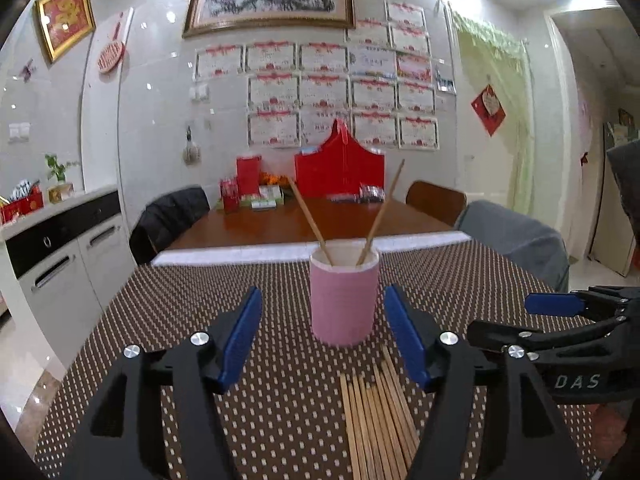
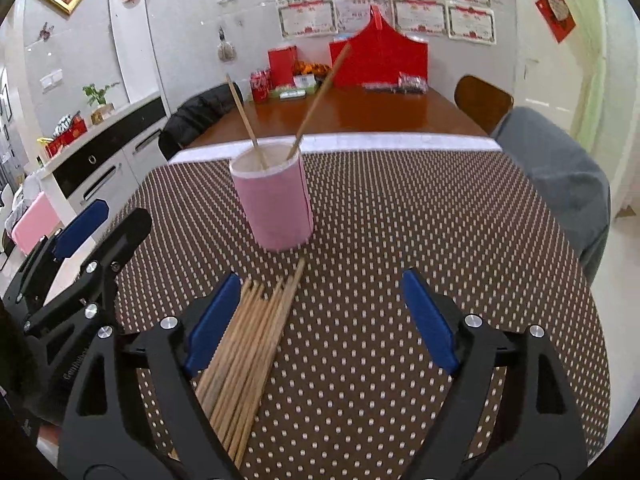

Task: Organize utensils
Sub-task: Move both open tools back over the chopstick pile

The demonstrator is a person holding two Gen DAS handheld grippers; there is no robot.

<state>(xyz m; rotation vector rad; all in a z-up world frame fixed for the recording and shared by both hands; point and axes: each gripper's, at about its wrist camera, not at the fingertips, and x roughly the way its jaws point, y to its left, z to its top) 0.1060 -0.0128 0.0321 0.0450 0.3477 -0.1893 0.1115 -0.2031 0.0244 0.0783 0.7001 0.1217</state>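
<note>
- Left gripper [image 1: 322, 336]: jaws apart, nothing between the pads. It sits low over the dotted mat [image 1: 160, 340], facing the pink cup.
- Right gripper [image 2: 320, 320]: jaws wide, empty. Its left pad stands just beside the loose chopsticks [image 2: 248, 344], apart from them as far as the right wrist view shows.
- The loose chopsticks lie flat on the mat in a close, slightly fanned bundle, tips toward the cup, the nearest tip just short of its base.
- Pink cup [image 1: 345, 300]: upright on the mat, beyond the bundle. Two chopsticks in the cup [image 1: 380, 216] lean to opposite sides of the rim.
- Judgement: sorting barely begun; most sticks remain on the mat.
- Risk: sticks lie touching, so a pinch may lift several or roll neighbours away across the mat.
- Risk: the cup looks light; an arm brushing the leaning sticks, or a stick striking the rim, could tip it.
- Risk: the grippers work close together and could collide over the bundle.
- Far: wooden table [image 1: 280, 224] with red boxes, clear of the work.
</note>
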